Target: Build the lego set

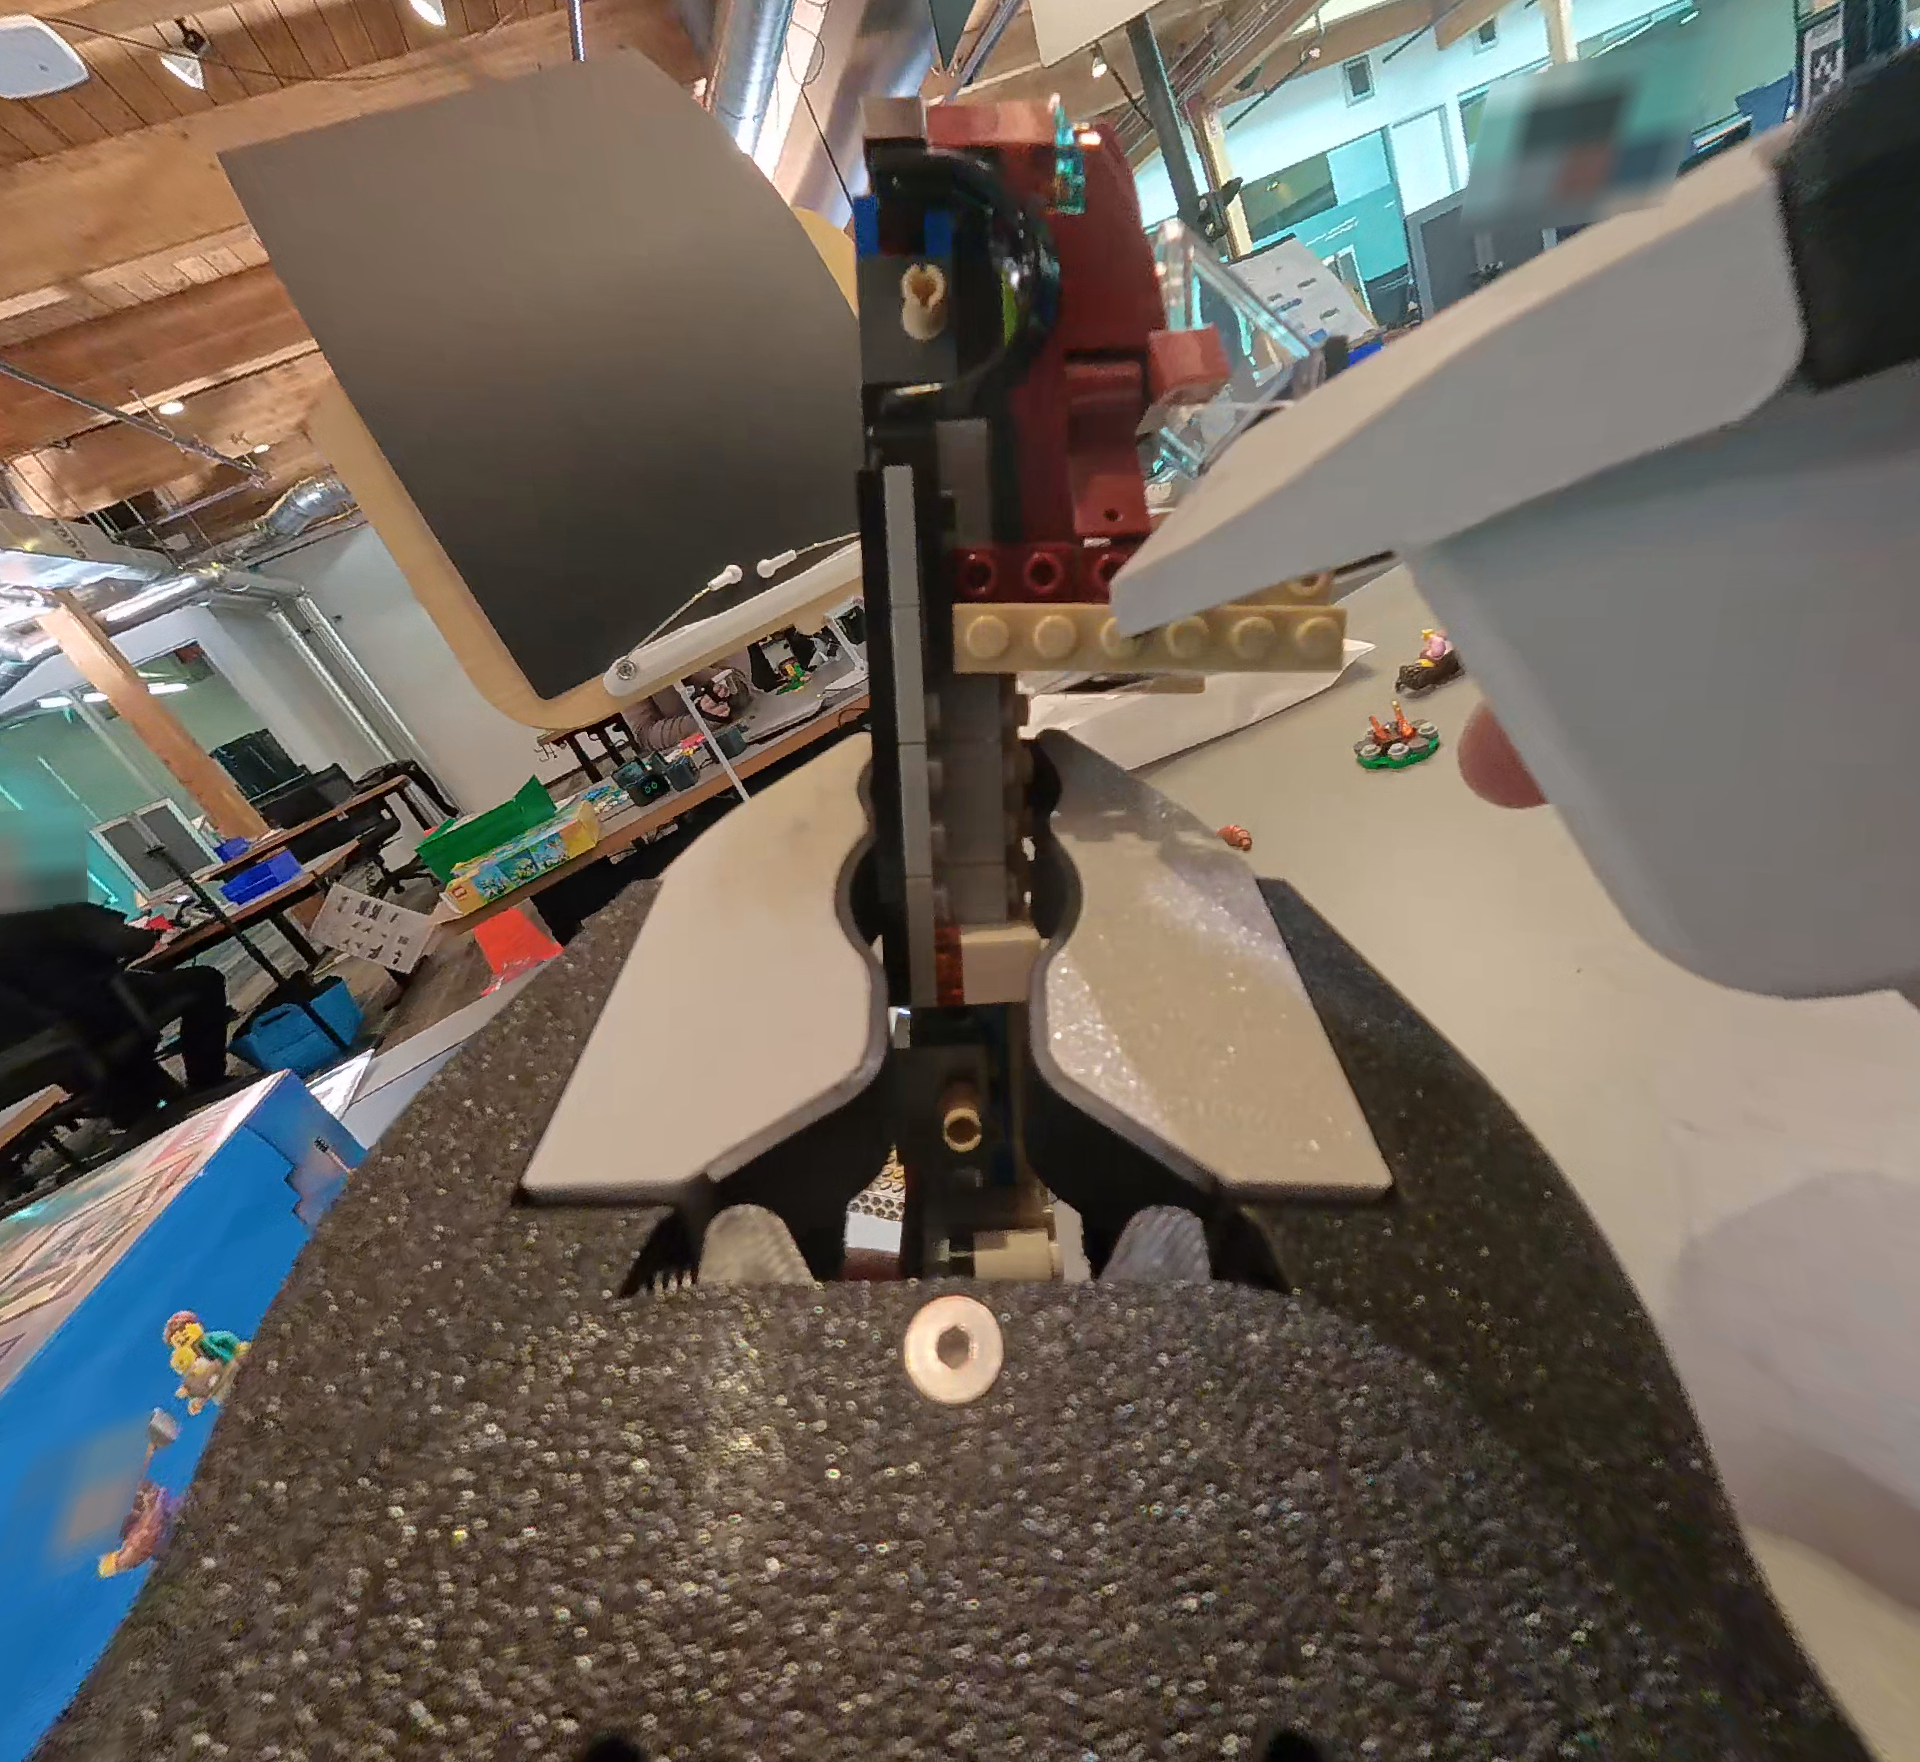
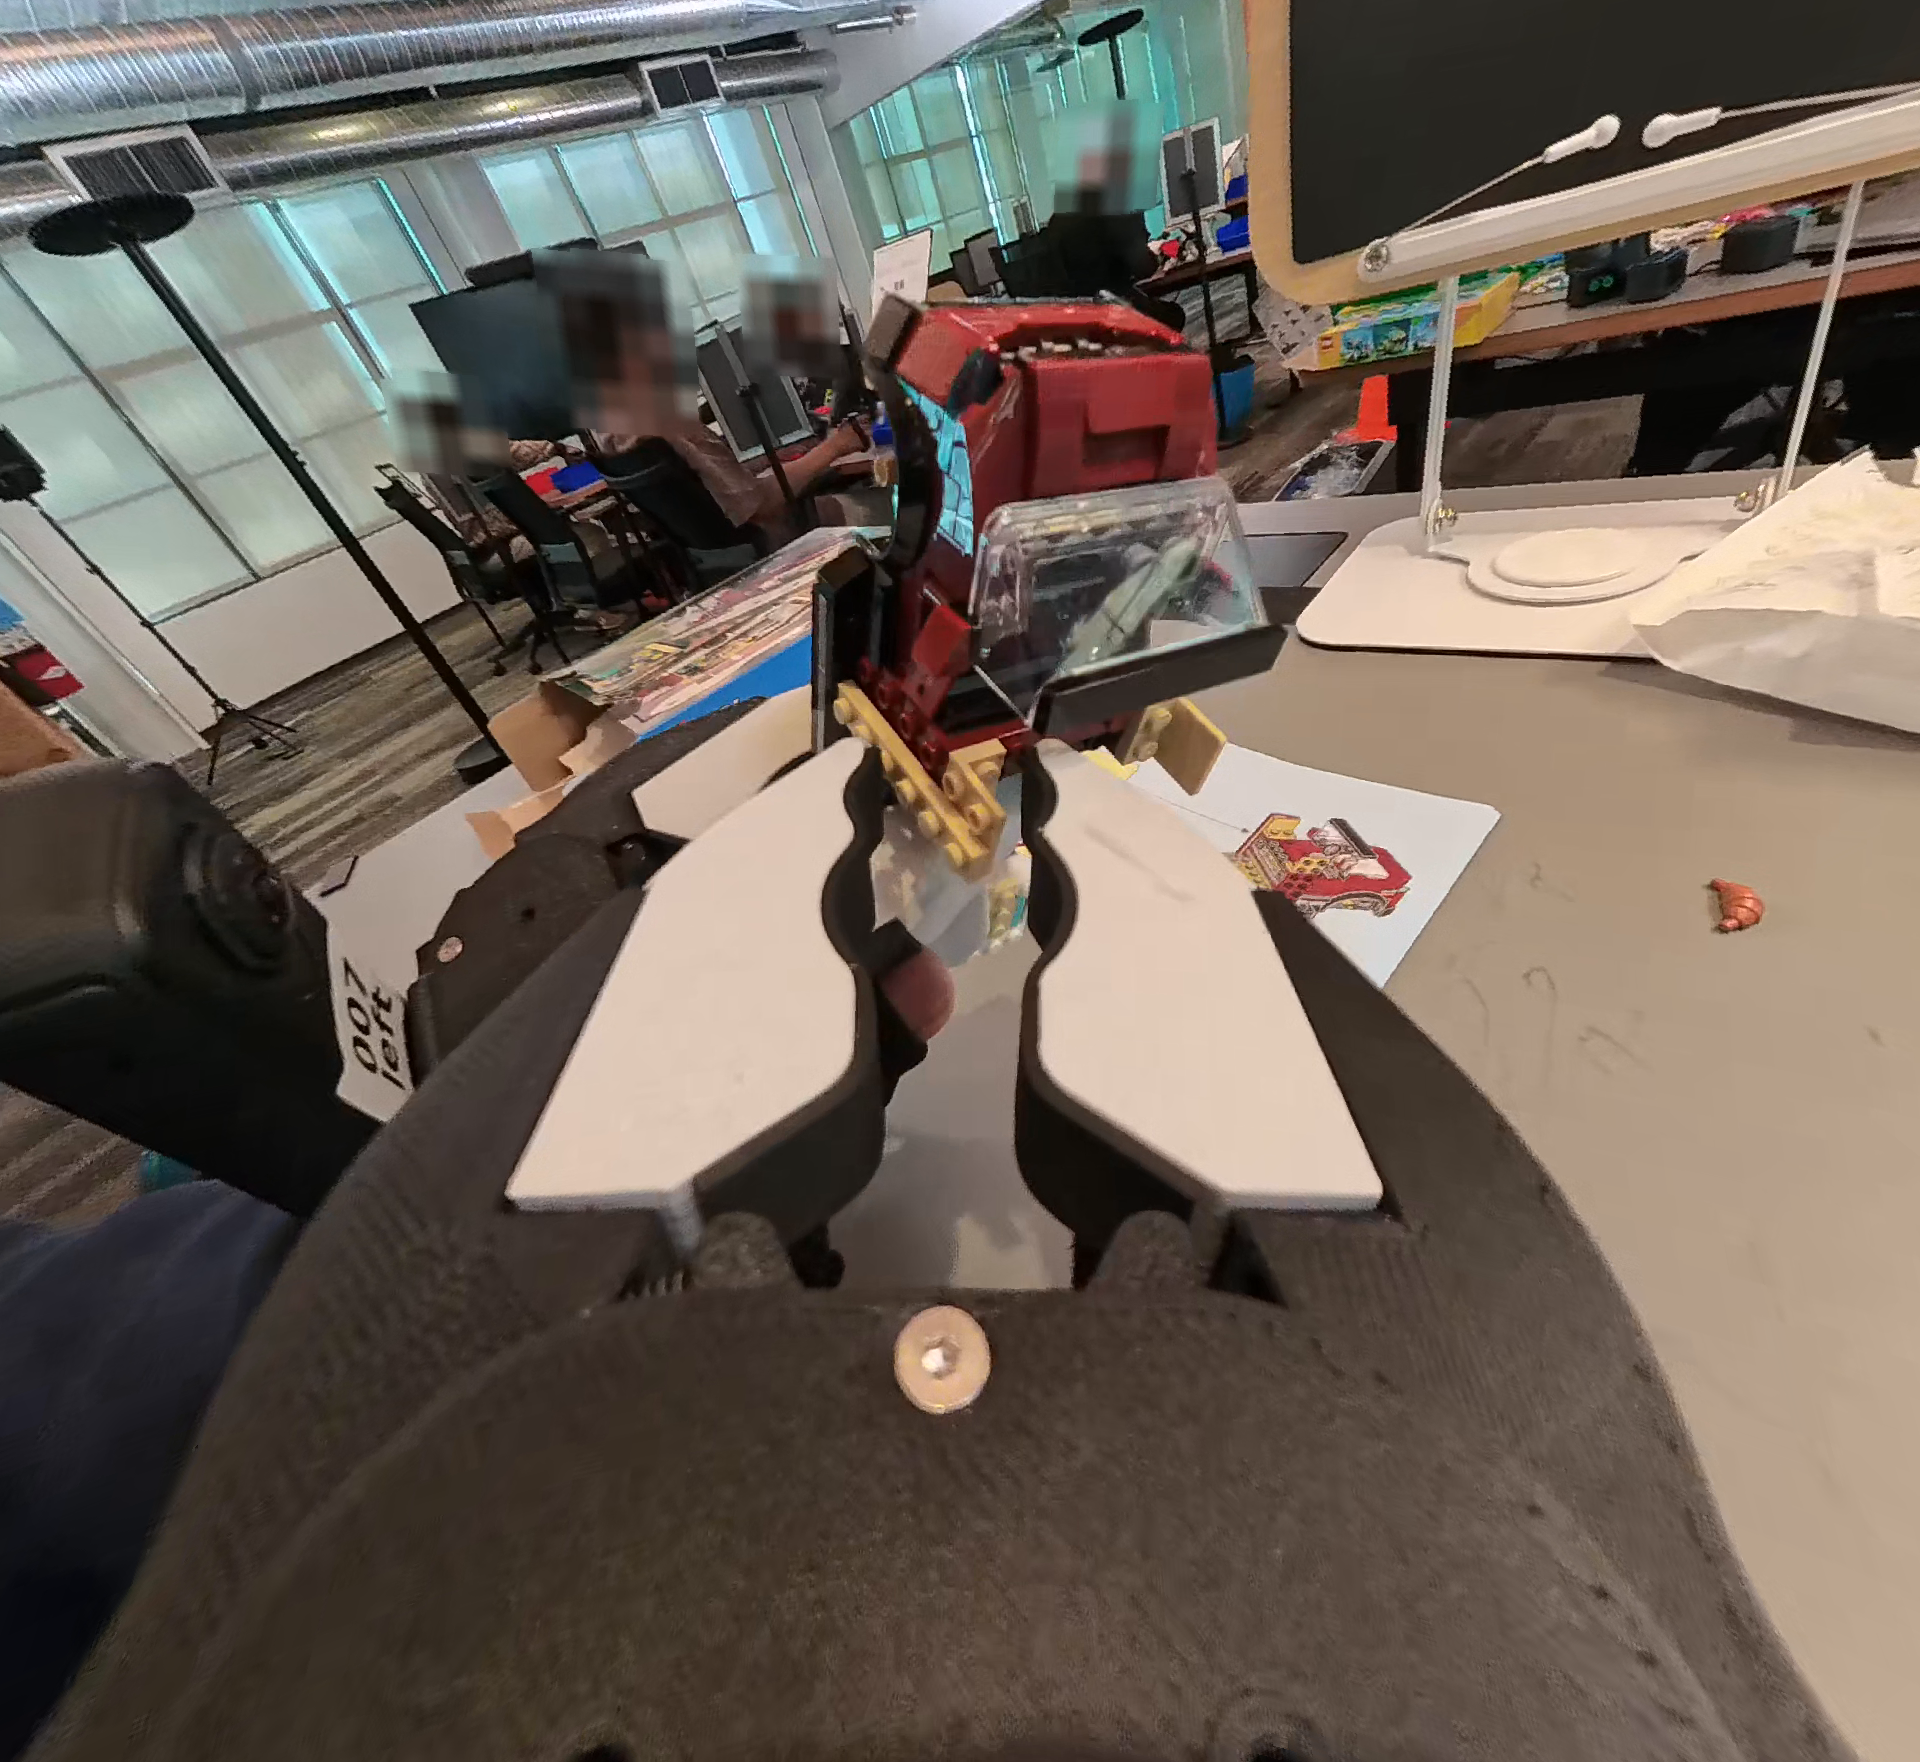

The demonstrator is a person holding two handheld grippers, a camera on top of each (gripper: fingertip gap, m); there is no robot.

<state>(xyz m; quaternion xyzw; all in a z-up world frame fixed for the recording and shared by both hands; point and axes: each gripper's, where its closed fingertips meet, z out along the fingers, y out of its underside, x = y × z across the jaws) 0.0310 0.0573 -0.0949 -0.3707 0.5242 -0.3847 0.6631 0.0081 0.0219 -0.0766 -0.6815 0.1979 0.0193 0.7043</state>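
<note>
Left gripper (image 1: 951, 782) fingers clamped on dark red brick model (image 1: 1049, 382), right gripper (image 2: 940, 777) fingers closed around its tan plate (image 2: 940, 793), contact unclear, grey surface (image 2: 1610, 1037) below.

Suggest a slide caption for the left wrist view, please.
Left gripper clamps a dark red brick model upright while the right gripper's finger touches its tan studded plate.

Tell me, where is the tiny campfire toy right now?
In the left wrist view, the tiny campfire toy sits on the grey table at the right, just below a small figure and beside the other tool's pale finger.
</note>
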